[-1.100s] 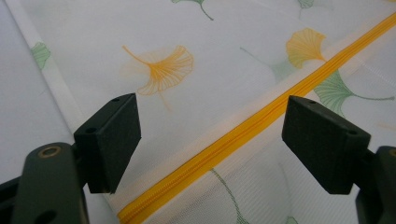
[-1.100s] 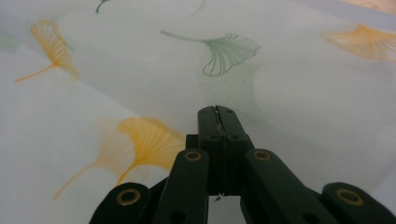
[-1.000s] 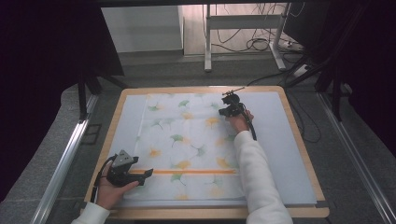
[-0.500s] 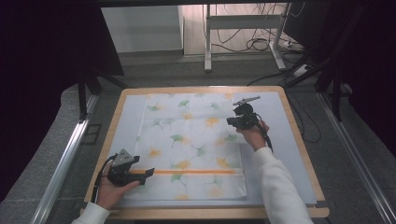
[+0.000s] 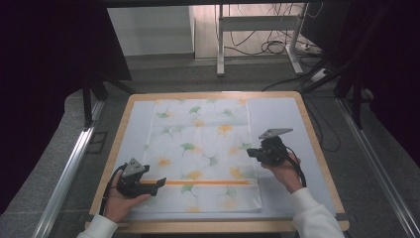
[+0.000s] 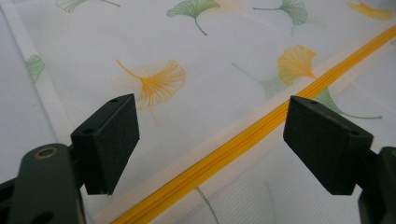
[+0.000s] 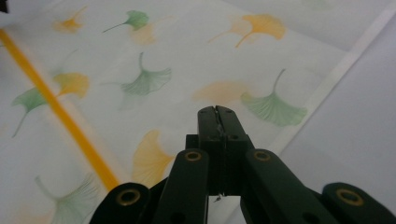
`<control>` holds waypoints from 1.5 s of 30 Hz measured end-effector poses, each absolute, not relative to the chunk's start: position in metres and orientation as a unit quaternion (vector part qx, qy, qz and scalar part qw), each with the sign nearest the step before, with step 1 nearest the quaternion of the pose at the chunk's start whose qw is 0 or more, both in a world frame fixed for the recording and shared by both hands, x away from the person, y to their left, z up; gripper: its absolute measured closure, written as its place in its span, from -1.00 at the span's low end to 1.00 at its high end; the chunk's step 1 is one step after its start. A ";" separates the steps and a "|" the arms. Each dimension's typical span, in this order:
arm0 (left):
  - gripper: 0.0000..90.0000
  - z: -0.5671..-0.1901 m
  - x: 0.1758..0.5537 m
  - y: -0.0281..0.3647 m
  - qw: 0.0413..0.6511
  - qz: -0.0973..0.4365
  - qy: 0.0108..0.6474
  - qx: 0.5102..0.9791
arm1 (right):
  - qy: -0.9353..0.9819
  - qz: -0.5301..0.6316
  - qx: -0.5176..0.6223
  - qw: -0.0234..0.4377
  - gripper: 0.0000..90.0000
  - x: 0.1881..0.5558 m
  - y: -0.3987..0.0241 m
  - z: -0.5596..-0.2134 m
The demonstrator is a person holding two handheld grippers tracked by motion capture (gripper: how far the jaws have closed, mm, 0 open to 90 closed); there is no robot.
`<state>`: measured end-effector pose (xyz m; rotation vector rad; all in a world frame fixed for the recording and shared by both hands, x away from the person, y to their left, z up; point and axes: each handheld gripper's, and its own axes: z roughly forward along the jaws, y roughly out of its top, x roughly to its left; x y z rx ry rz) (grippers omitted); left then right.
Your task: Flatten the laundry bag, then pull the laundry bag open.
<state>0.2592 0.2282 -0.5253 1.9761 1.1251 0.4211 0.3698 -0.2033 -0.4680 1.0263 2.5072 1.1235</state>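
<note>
A white mesh cloth point(image 5: 203, 144) printed with green and orange ginkgo leaves lies flat on the table, with an orange zipper point(image 5: 208, 182) running across its near part. My left gripper point(image 5: 157, 184) rests at the zipper's left end. In the left gripper view the left gripper point(image 6: 210, 149) stands open, its jaws either side of the zipper point(image 6: 261, 126) and not pressing on it. My right gripper point(image 5: 253, 152) hovers over the cloth's right edge, pointing left. In the right gripper view the right gripper point(image 7: 217, 116) is shut with nothing between its jaws, and the zipper point(image 7: 60, 112) runs off to its left.
The cloth lies on a pale mat point(image 5: 282, 114) on a wooden-rimmed table point(image 5: 317, 148). Metal rails run along both sides of the table. Beyond the far edge are desk legs point(image 5: 220, 44) and floor cables point(image 5: 277, 47). Dark curtains hang left and right.
My right gripper has moved from the far middle of the cloth toward me and to the right, to the cloth's right edge, staying shut. The left gripper has kept still.
</note>
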 end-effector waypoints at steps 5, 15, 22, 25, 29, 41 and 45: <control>-0.59 -0.524 0.258 0.226 0.410 0.177 0.443 0.778 | 0.849 0.394 0.341 0.084 0.98 0.344 -0.211 -0.473; -0.56 -0.521 0.256 0.218 0.419 0.177 0.433 0.778 | 0.855 0.402 0.320 0.071 0.98 0.297 -0.215 -0.479; -0.55 -0.521 0.256 0.210 0.418 0.178 0.431 0.780 | 0.868 0.389 0.303 0.052 0.98 0.278 -0.210 -0.492; -0.55 -0.521 0.256 0.208 0.416 0.179 0.429 0.782 | 0.874 0.379 0.301 0.047 0.98 0.276 -0.209 -0.497; -0.55 -0.521 0.256 0.207 0.415 0.180 0.428 0.782 | 0.879 0.371 0.298 0.041 0.98 0.273 -0.205 -0.501; -0.55 -0.515 0.261 0.199 0.418 0.183 0.419 0.785 | 0.883 0.358 0.301 0.041 0.98 0.268 -0.204 -0.507; -0.54 -0.509 0.265 0.185 0.419 0.181 0.404 0.793 | 0.884 0.354 0.301 0.043 0.98 0.266 -0.203 -0.508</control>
